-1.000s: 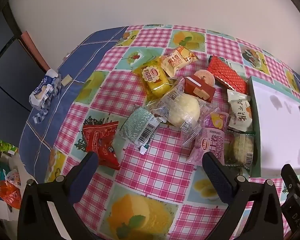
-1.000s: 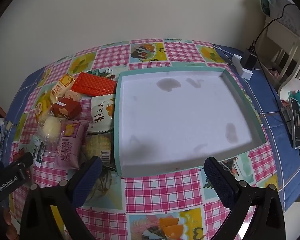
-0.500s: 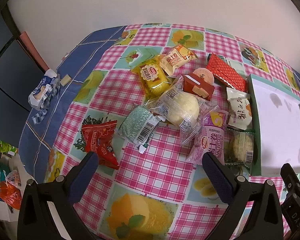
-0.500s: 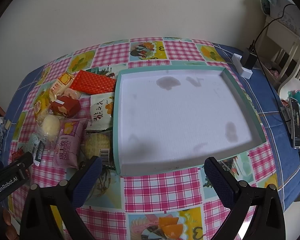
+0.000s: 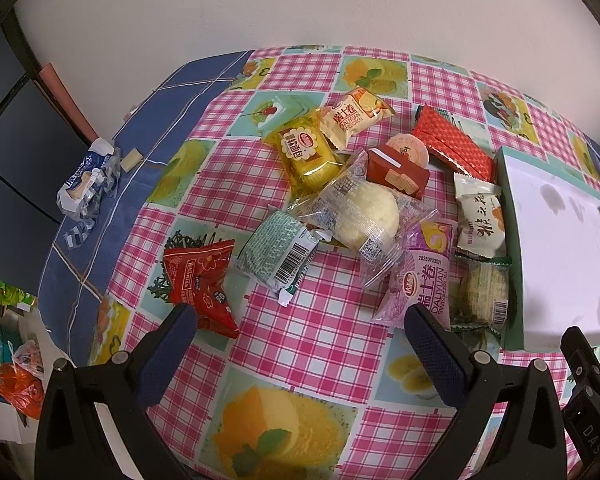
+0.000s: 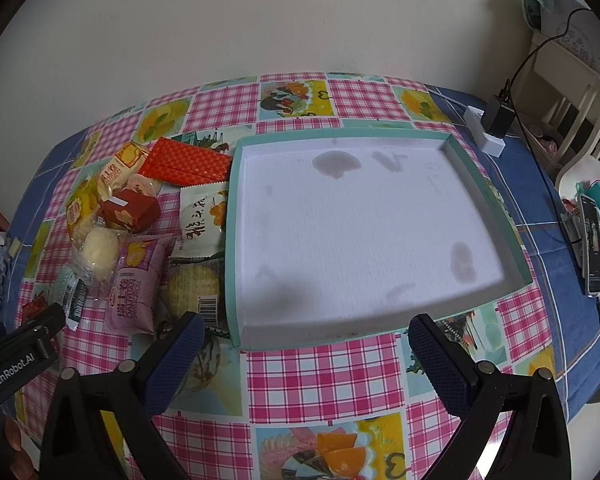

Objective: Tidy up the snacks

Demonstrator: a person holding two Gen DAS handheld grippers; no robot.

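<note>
Several wrapped snacks lie in a pile on the checked tablecloth: a red packet, a green-grey packet, a clear-wrapped bun, a purple Swiss roll, a yellow cake and a red wafer pack. The empty teal-rimmed white tray sits to their right. My left gripper is open, empty, hovering just short of the pile. My right gripper is open, empty, above the tray's near rim.
A crumpled blue-white wrapper lies on the blue cloth at the left table edge. A power strip with charger sits beyond the tray's far right corner. A phone and small items lie on the right. A wall is behind the table.
Both grippers have drifted slightly; the snacks sit a little lower and nearer in the left wrist view. Nothing was grasped or moved.
</note>
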